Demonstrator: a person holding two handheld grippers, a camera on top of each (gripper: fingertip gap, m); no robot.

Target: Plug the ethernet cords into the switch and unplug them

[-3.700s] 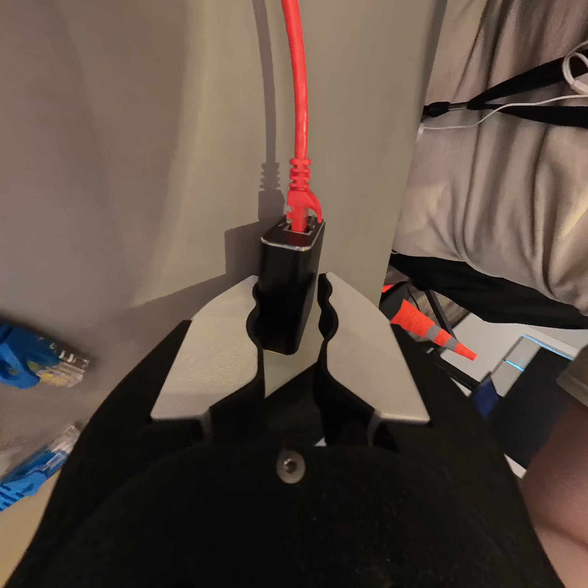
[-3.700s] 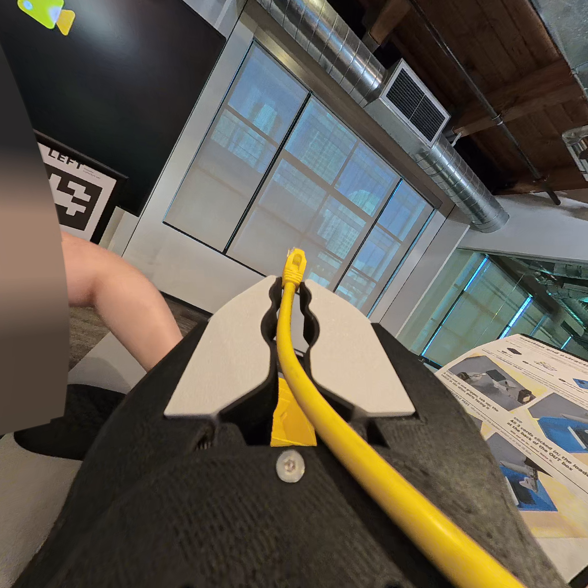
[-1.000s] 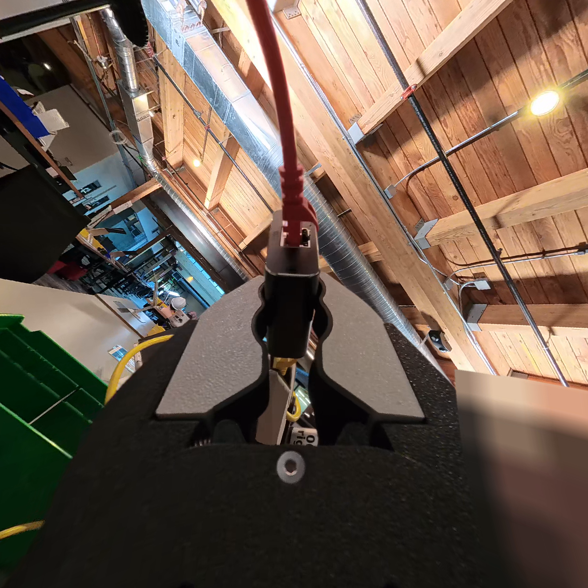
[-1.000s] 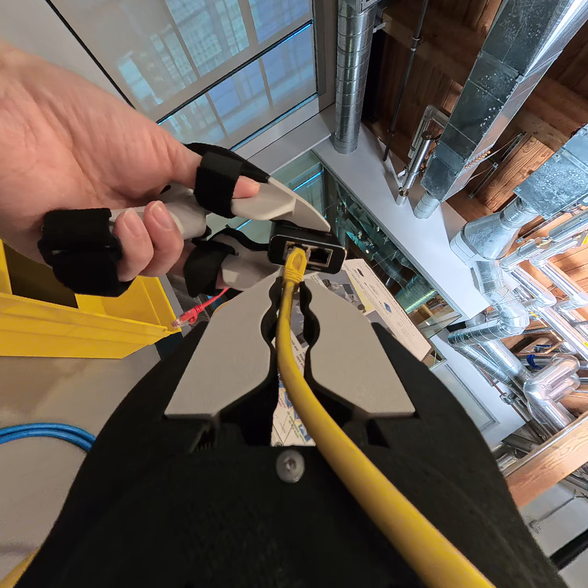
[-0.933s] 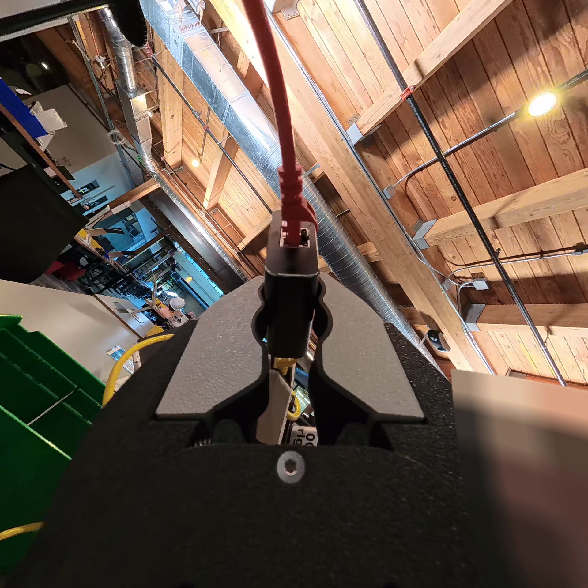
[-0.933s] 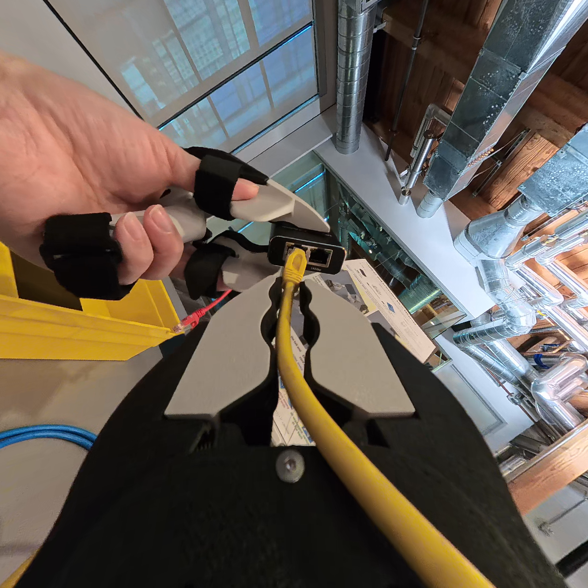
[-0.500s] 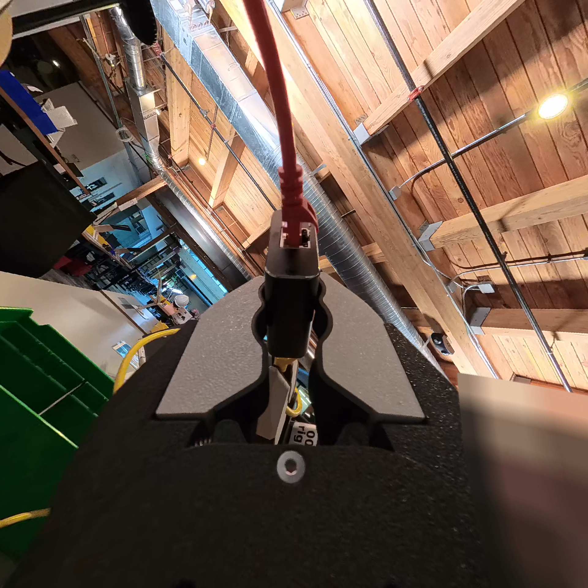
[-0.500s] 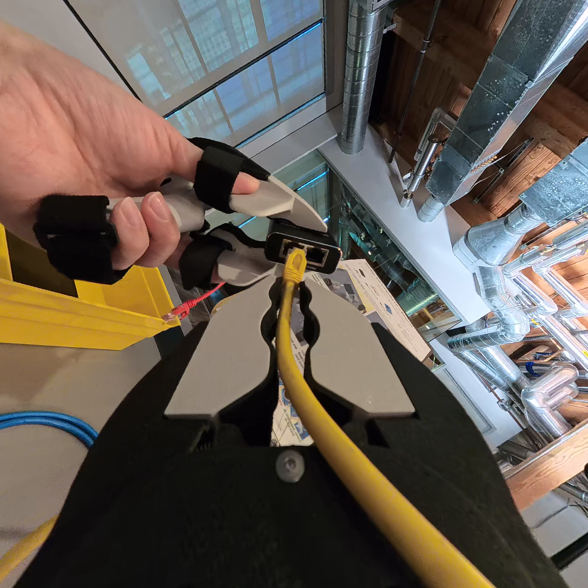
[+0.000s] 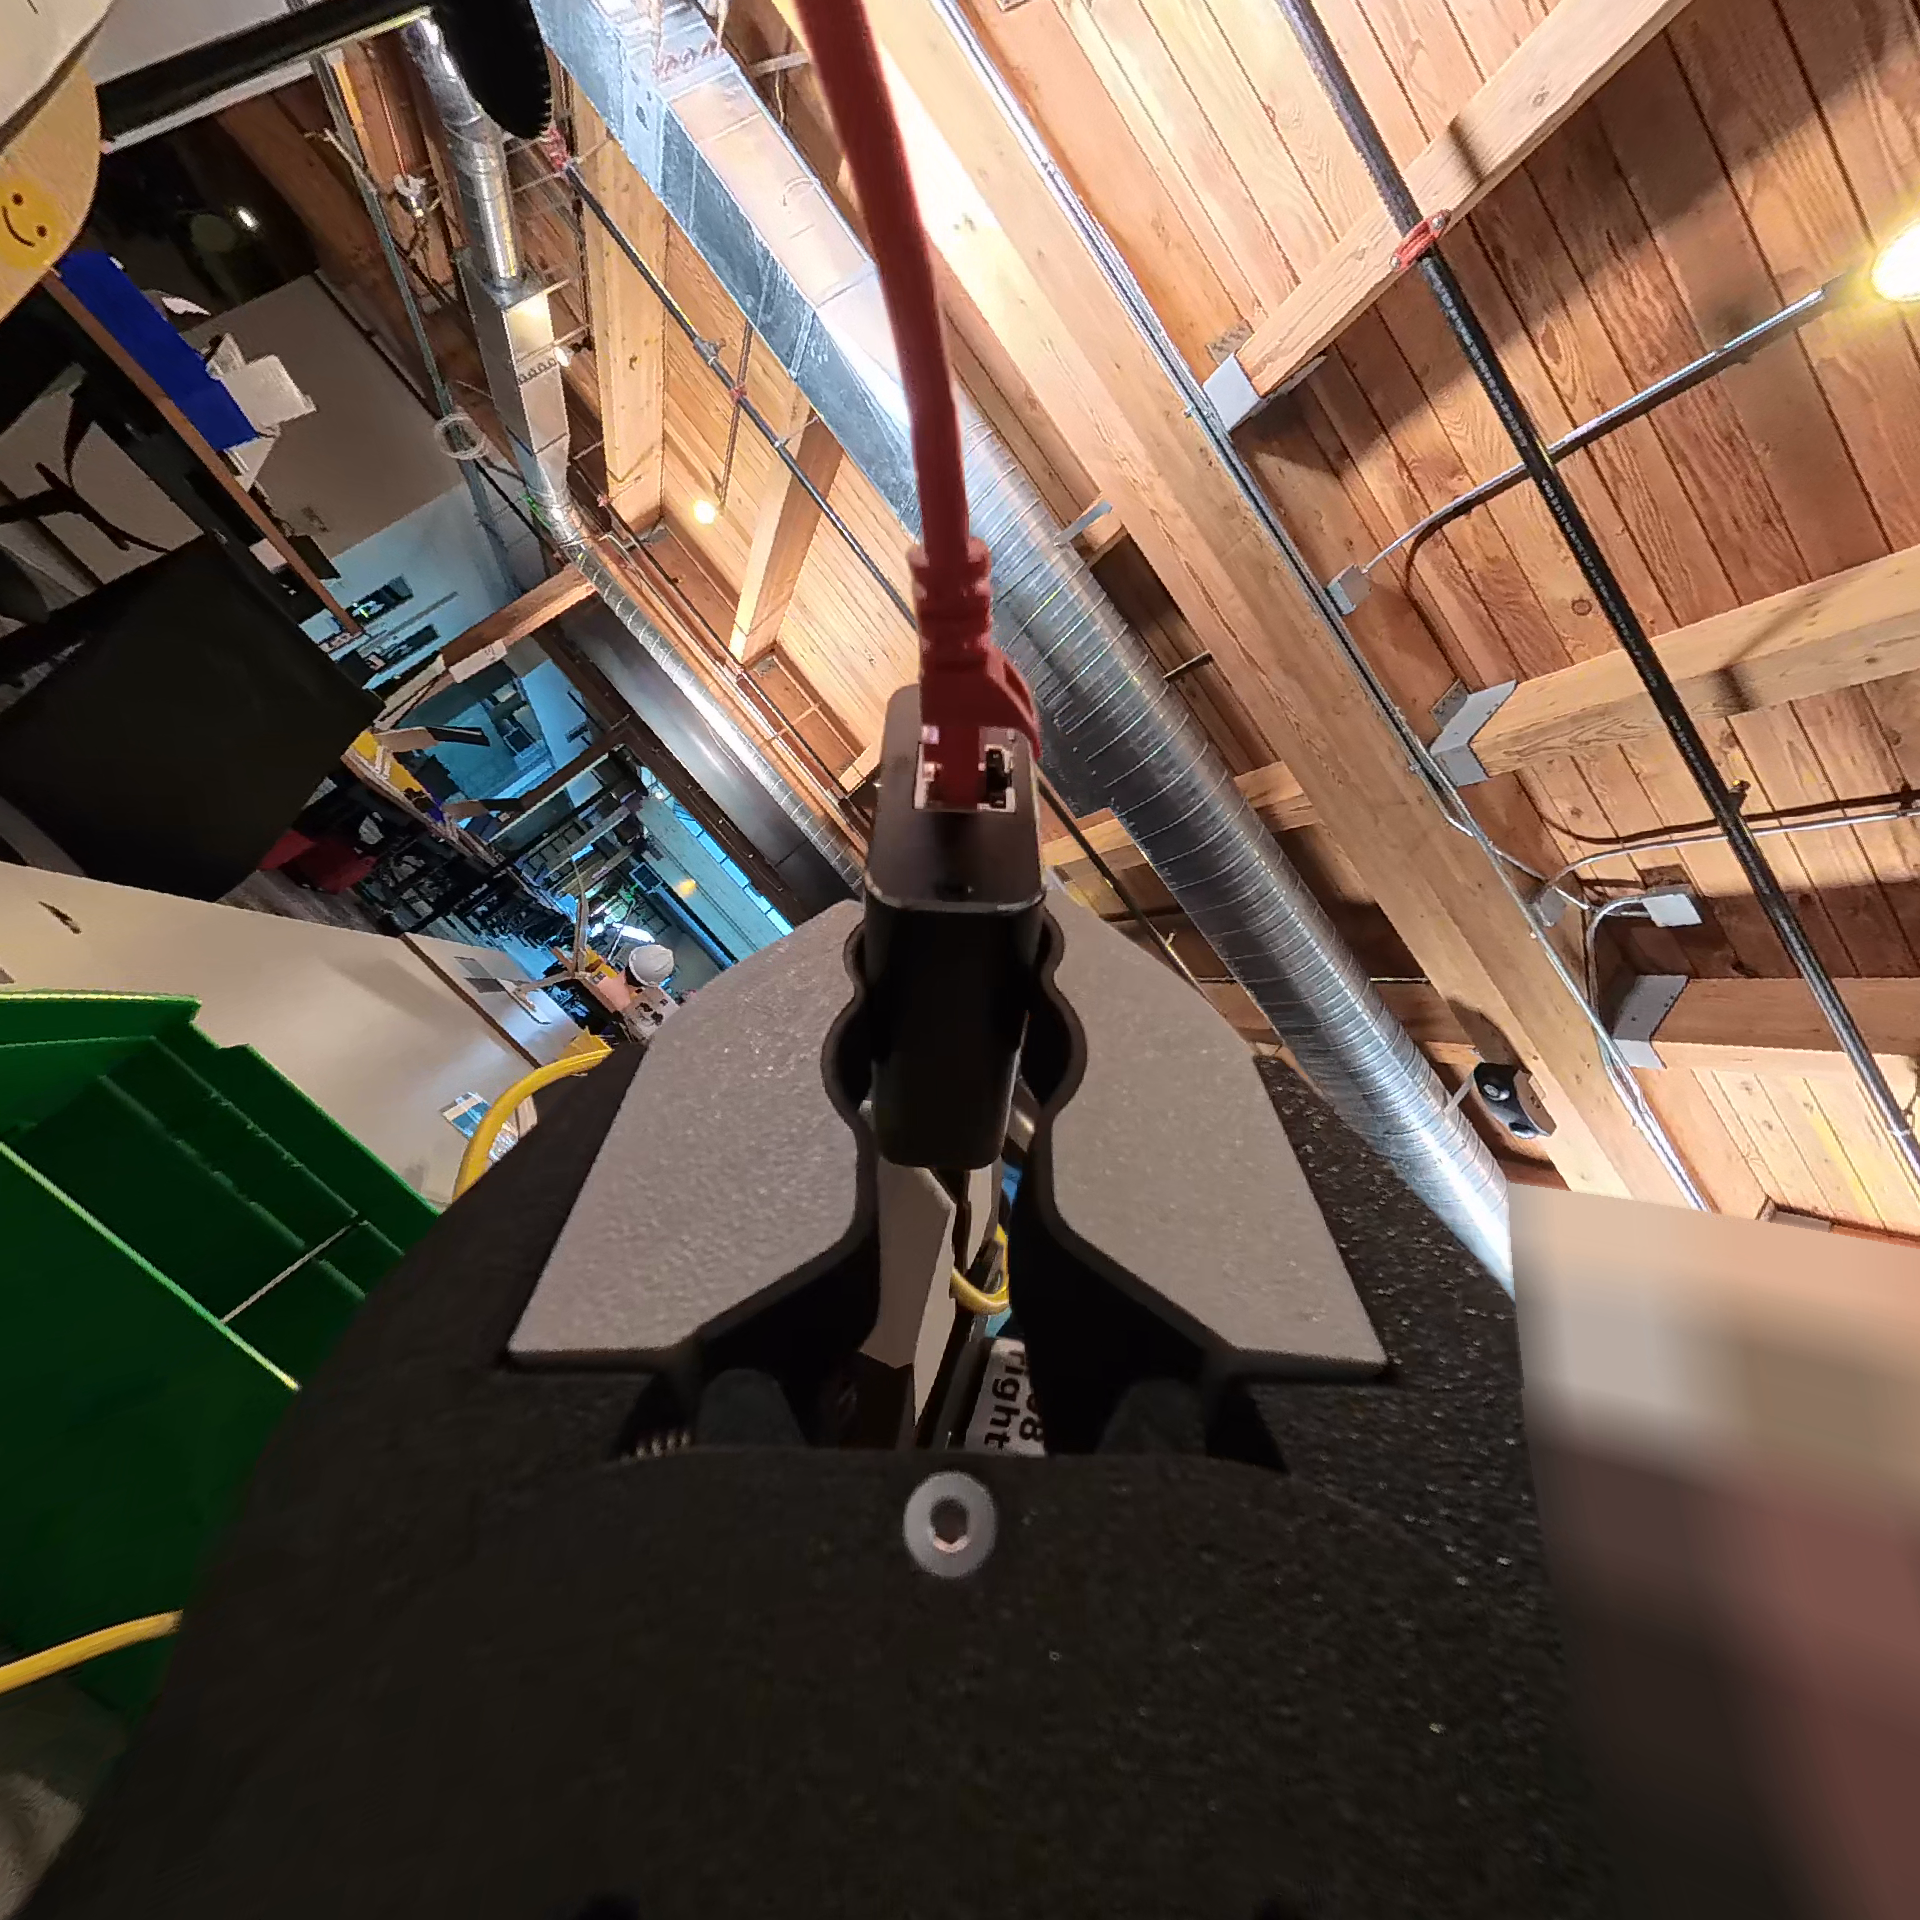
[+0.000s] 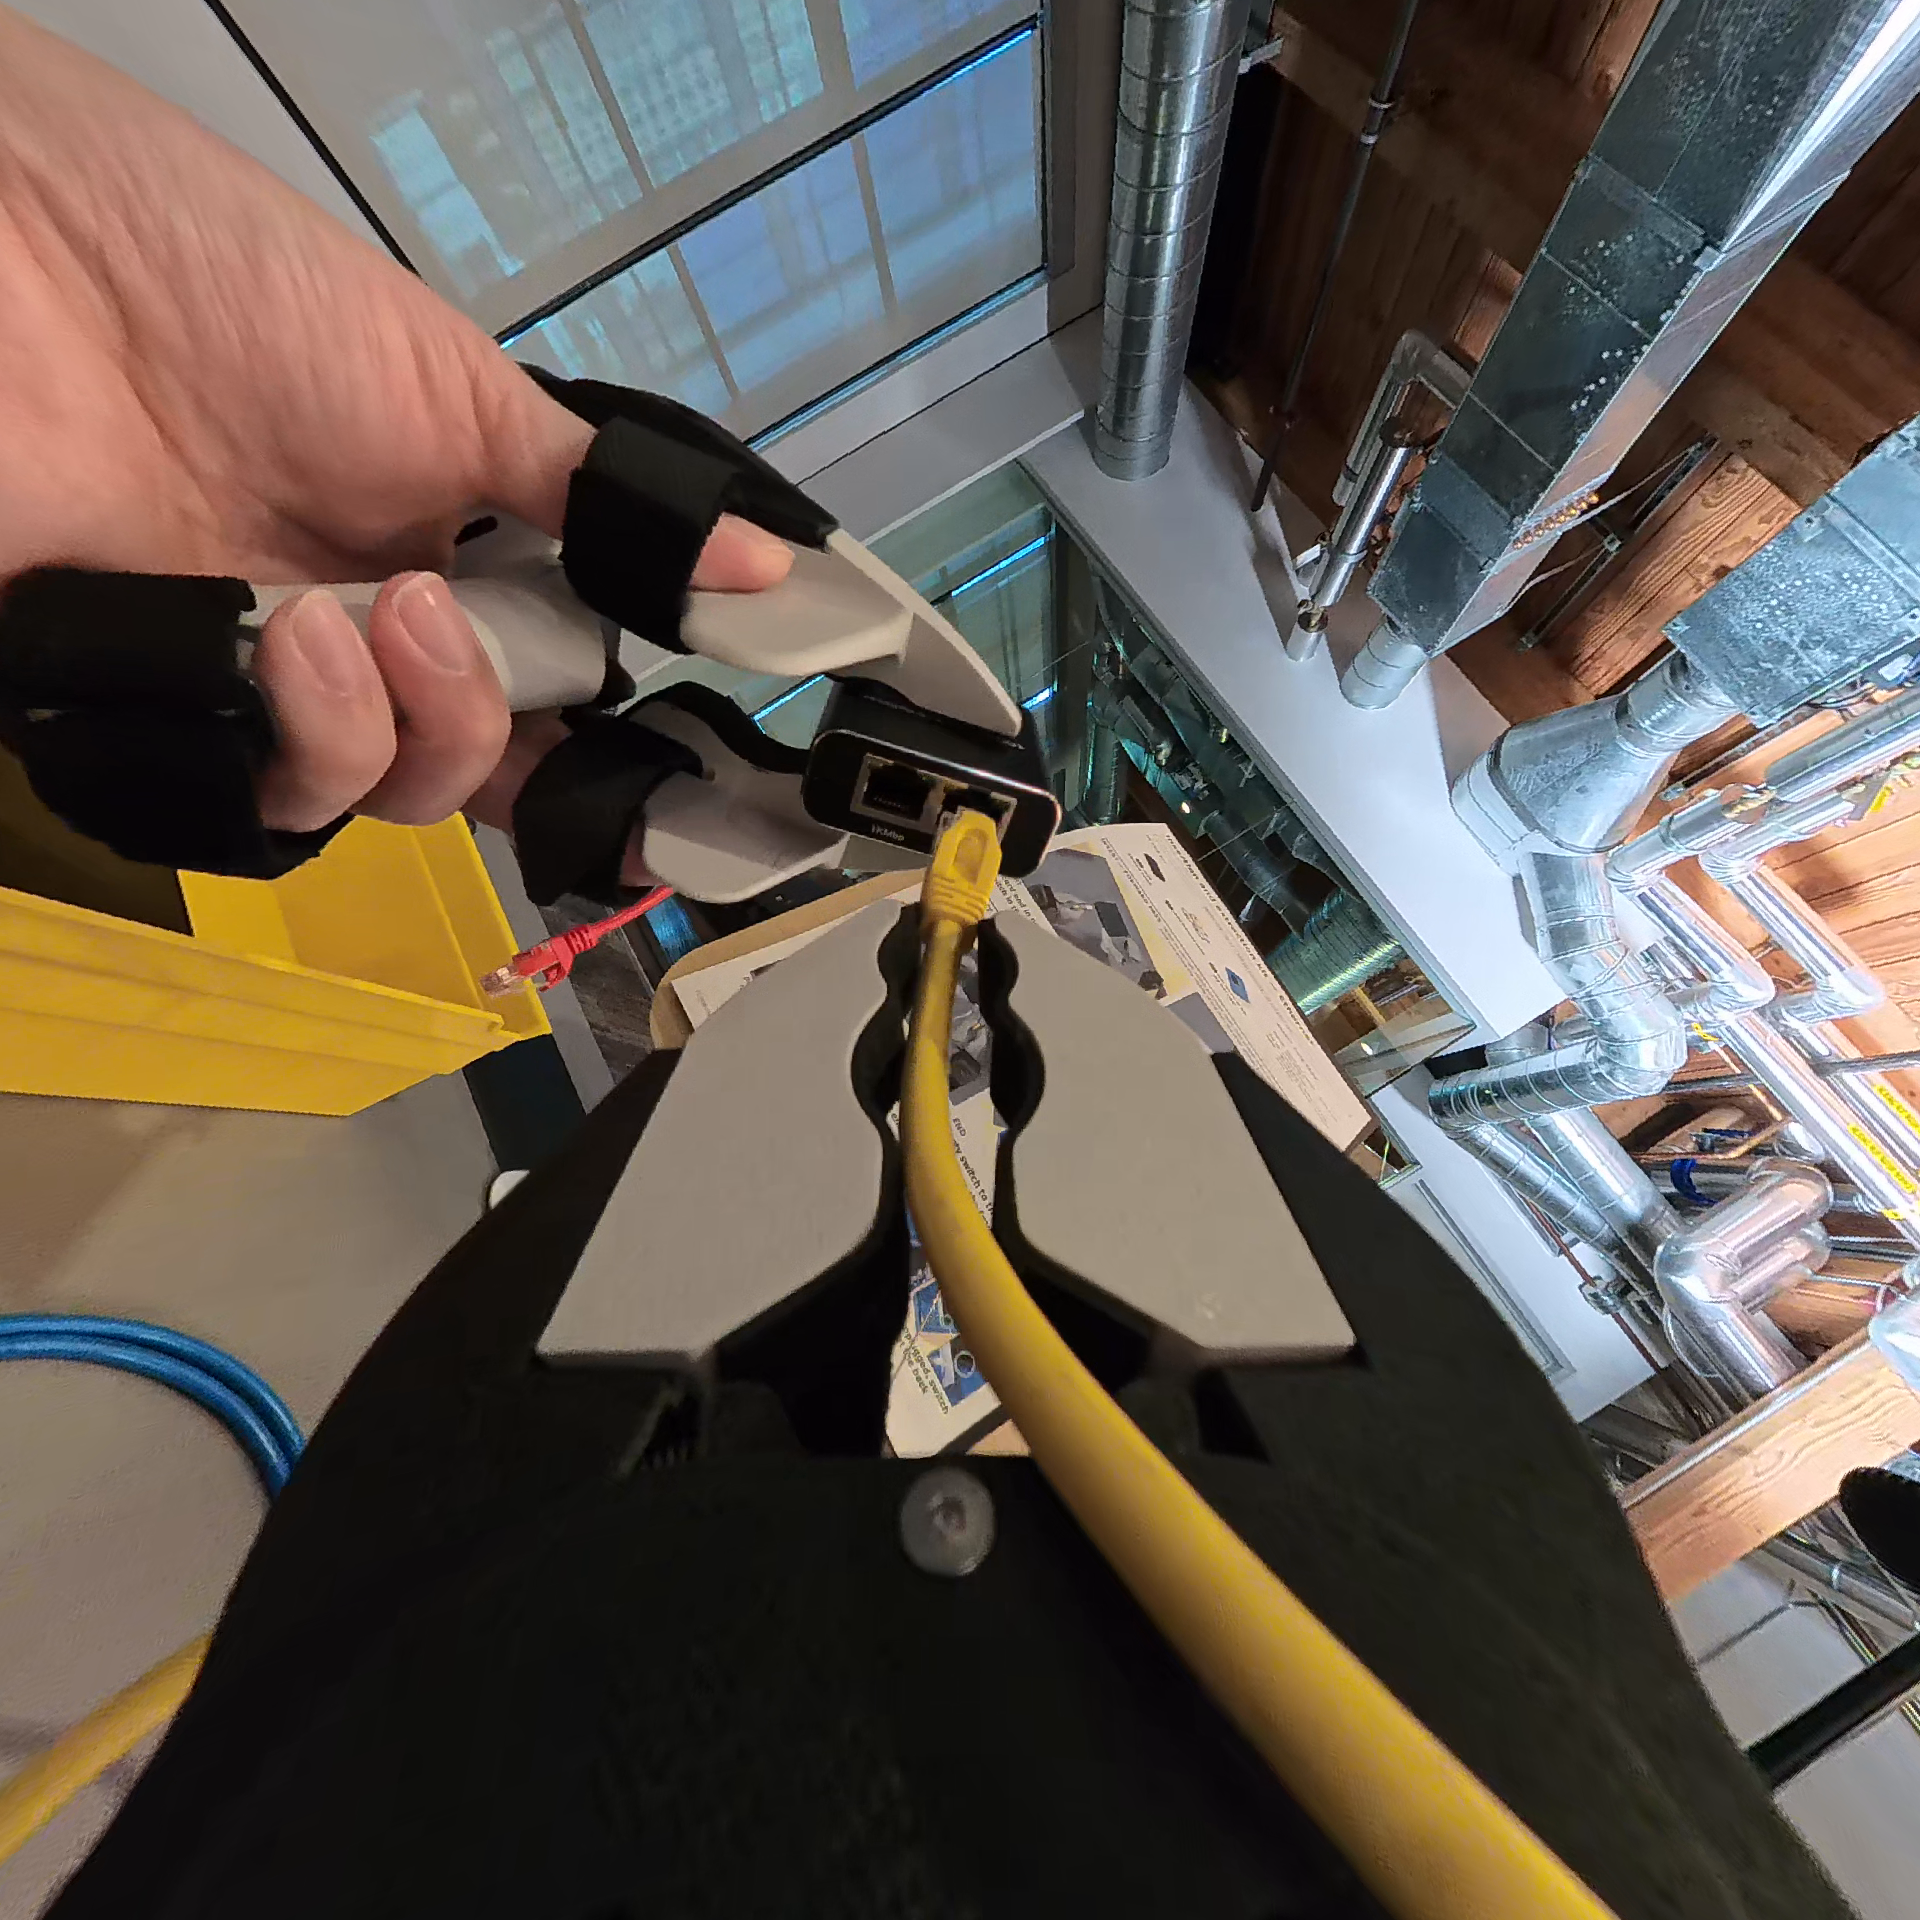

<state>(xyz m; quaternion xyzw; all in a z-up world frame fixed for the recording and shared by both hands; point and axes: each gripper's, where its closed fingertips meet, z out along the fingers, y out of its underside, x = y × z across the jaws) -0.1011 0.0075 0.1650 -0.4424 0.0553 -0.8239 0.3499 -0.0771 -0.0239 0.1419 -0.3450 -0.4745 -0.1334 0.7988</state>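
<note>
My left gripper (image 9: 951, 935) is shut on the small black switch (image 9: 951, 997) and holds it up toward the ceiling. A red ethernet cord (image 9: 940, 499) is plugged into the switch's far end. My right gripper (image 10: 945, 925) is shut on a yellow ethernet cord (image 10: 935, 1091) just behind its plug (image 10: 961, 852). The plug tip is at the mouth of the right port of the switch (image 10: 894, 800); the left port is empty. I cannot tell how deep the plug sits. In the right wrist view a hand (image 10: 208, 395) holds the left gripper, whose fingers (image 10: 831, 623) clamp the switch.
A yellow bin (image 10: 260, 987) and a blue cable (image 10: 156, 1361) lie on the grey table at left. The red cord's loose plug (image 10: 540, 961) hangs by the bin. A printed sheet (image 10: 1195, 987) lies beyond the switch. A green bin (image 9: 156, 1195) stands at left. The left gripper's tips are roughly 5 cm from the right gripper's.
The yellow plug has shifted from in front of the switch's left port to its right port. The left gripper still holds the switch, with the red cord still in it.
</note>
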